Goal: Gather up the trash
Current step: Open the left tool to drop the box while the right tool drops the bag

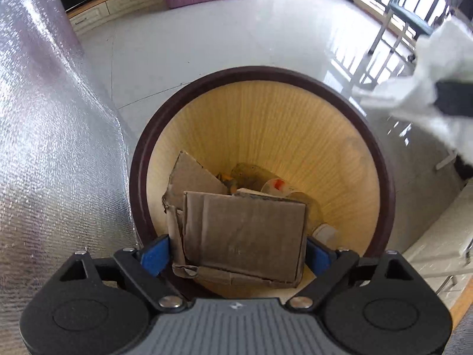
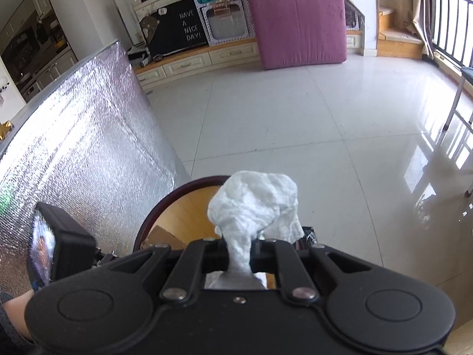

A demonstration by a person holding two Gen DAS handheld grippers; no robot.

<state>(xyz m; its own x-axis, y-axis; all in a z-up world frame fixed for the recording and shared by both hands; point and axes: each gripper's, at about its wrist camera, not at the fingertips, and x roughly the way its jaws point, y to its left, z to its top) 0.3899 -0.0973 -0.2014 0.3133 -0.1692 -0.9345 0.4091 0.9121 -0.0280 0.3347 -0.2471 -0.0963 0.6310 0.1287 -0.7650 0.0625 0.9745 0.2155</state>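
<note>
A round bin with a dark brown rim (image 1: 260, 72) and light wood-look inside stands on the floor. In it lie a cardboard scrap (image 1: 192, 174), a bottle and other litter. My left gripper (image 1: 238, 256) is shut on a folded cardboard piece (image 1: 245, 233) and holds it over the bin's mouth. My right gripper (image 2: 239, 254) is shut on a crumpled white tissue (image 2: 254, 198) just above the bin's rim (image 2: 189, 185). The tissue also shows at the right of the left wrist view (image 1: 437, 68).
A silver foil-covered panel (image 1: 53, 136) stands close on the left of the bin. Glossy white tile floor (image 2: 280, 112) stretches ahead to a purple mattress (image 2: 298, 20) and low cabinets (image 2: 195, 62). A balcony railing (image 2: 452, 20) and metal chair legs (image 1: 381, 35) are at the right.
</note>
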